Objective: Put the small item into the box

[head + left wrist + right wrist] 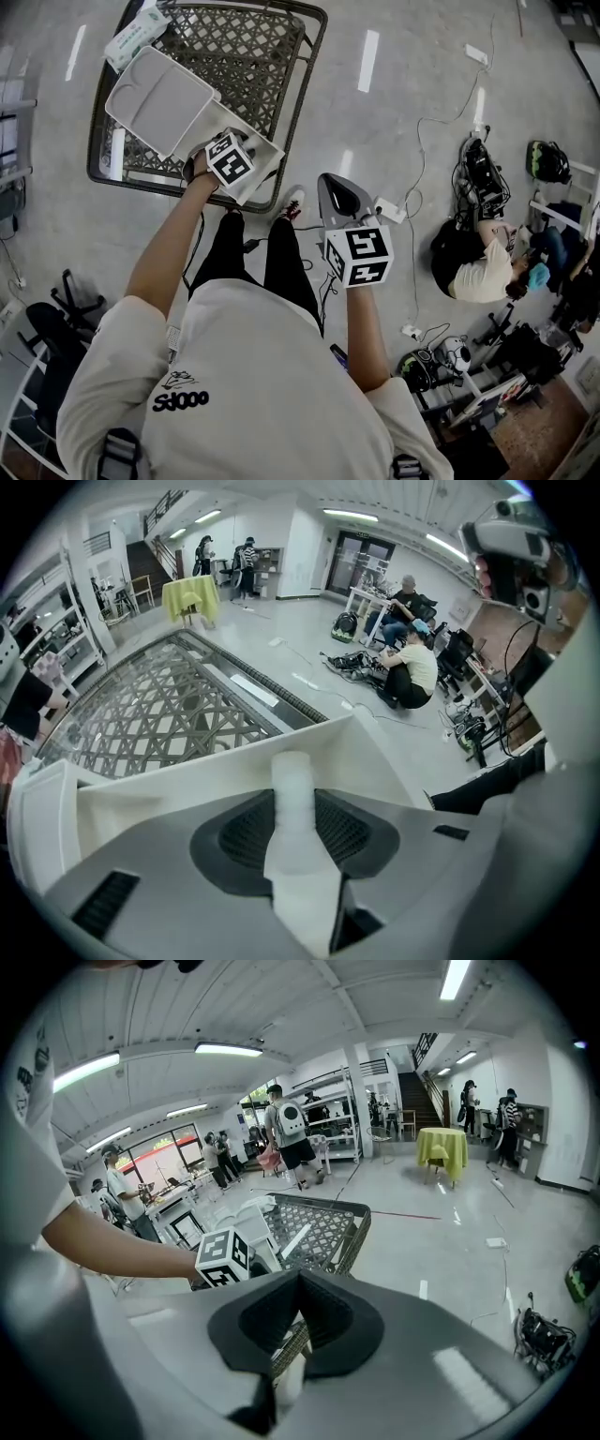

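Far upper left, in the head view: lattice-mesh cart (298, 58), holding a wipes pack (138, 36) with print too small to read. Beside the pack, tilted: a shallow white lid (159, 98). Just right of the lid, also in the cart: white box (266, 150), contents hidden under the gripper.

Left gripper (225, 167) over the box's near edge, marker cube on top, black-and-white squares only, no letters. Jaws clamped on the small item (292, 799), dark pads pressed to both its sides. Item white, slim, roughly tube-shaped. Long axis in line with the jaws, running straight away from the camera; wider end back in the grip, blunt narrow end out front, toward the box's inner wall (187, 794). Contact with the box not discernible.

Centre, lower: shirt back with dark print (180, 401), apparently "Sdooo", reading unsure.

Right of centre: right gripper (330, 187) well apart from the cart, over bare floor. Jaws together at the tips, nothing between them. Cube markers again without letters.

Far right: seated person (478, 272) on the floor among cables and gear.
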`<state>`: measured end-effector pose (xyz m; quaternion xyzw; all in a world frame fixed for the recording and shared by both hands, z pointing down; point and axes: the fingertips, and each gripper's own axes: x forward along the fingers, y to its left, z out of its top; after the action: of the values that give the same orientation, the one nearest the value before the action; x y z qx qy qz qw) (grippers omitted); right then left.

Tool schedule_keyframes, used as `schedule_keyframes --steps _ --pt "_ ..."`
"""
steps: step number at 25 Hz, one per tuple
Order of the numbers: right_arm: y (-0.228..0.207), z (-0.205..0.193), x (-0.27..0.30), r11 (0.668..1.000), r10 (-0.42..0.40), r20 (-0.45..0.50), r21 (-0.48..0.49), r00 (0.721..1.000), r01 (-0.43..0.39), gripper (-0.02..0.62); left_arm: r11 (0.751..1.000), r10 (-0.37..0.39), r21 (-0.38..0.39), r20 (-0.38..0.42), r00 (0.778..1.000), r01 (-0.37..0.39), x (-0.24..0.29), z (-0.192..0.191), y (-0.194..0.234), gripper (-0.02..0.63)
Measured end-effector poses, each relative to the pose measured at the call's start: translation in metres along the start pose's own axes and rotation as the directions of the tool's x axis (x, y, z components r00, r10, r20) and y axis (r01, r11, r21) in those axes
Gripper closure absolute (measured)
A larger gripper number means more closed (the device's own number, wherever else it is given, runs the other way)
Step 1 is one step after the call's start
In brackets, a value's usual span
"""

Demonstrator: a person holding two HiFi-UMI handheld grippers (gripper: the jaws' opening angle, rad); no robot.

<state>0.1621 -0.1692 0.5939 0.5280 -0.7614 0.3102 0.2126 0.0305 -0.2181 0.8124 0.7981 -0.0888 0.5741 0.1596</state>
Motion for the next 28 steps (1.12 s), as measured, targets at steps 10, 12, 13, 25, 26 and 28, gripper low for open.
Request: schedule_keyframes --steps 10,12,13,25,26,28 --pt "0.006 -0.006 -0.008 1.000 -0.013 0.000 -0.001 1.000 0.013 0.584 0.999 0.032 0.040 -0.020 0.999 -0.032 0.002 -0.003 -0.004 0.432" --pt "0.008 -0.006 -0.010 1.000 -0.013 0.005 -0.005 1.000 0.013 0.584 0.999 0.032 0.040 -0.019 0.999 -0.031 -0.001 -0.004 -0.006 0.425" --pt "0.009 -0.005 -0.012 1.000 -0.013 0.009 -0.007 1.000 0.013 0.584 0.999 0.033 0.039 -0.017 0.999 -0.033 -0.003 -0.004 -0.006 0.425" --pt "0.011 0.020 -0.033 0.999 -0.034 0.082 -0.029 0.996 0.036 0.584 0.990 0.126 -0.078 0.130 0.983 -0.117 -0.068 0.003 0.014 0.432" --pt "0.011 0.024 -0.035 0.999 -0.034 0.089 -0.035 0.995 0.037 0.584 0.988 0.134 -0.092 0.157 0.978 -0.121 -0.078 0.008 0.016 0.442" --pt "0.011 0.032 -0.036 0.998 -0.032 0.105 -0.049 0.994 0.037 0.584 0.984 0.155 -0.116 0.210 0.965 -0.132 -0.099 0.019 0.021 0.461"
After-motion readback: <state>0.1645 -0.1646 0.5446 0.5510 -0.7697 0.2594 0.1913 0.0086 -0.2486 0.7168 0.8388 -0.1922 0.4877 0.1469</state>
